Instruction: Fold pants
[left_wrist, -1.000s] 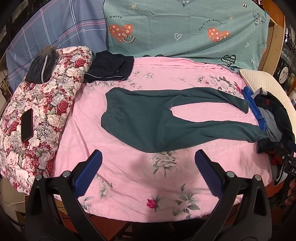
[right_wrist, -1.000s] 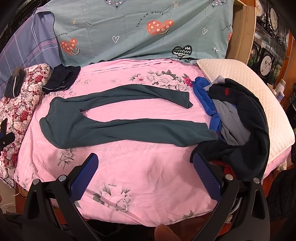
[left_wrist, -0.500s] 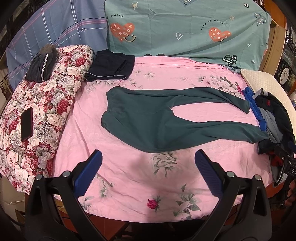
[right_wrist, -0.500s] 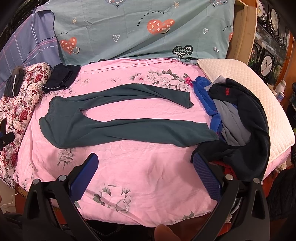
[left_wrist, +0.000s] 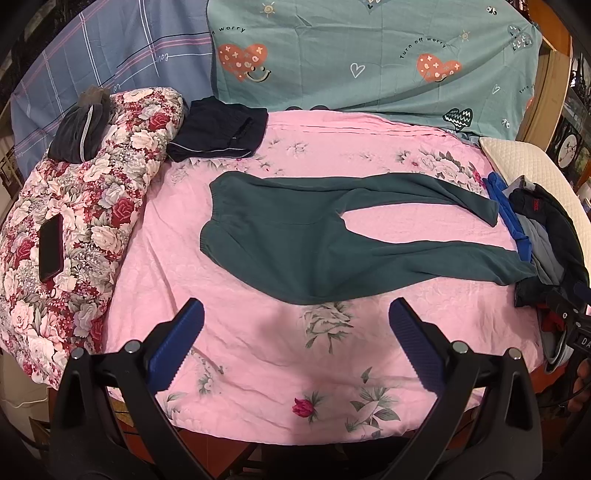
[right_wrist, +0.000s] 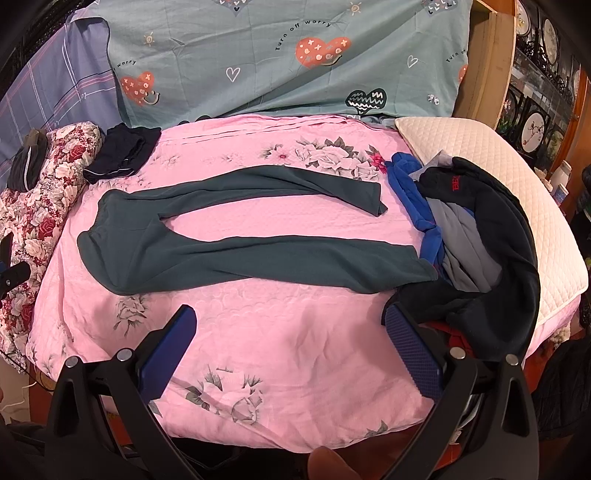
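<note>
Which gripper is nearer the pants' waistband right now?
Left. The left gripper hovers open just short of the pants near the waistband; the right gripper, also open, sits toward the cuffs.

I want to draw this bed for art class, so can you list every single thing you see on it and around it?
pants: 1, dark green, spread flat in the middle of the bed, legs apart
bedsheet: 1, pink with flowers, covers the bed
floral quilt: 1, red and white, bundled at the left side
phone: 1, black, lying on the floral quilt
grey garment: 1, on top of the floral quilt
folded dark garment: 1, navy, far left of the bed
clothes pile: 1, black, grey and blue, right side by the pant cuffs
white pillow: 1, quilted, far right
heart-print cloth: 1, teal, behind the bed
left gripper: 1, black, blue jaws open
right gripper: 1, black, blue jaws open
</note>
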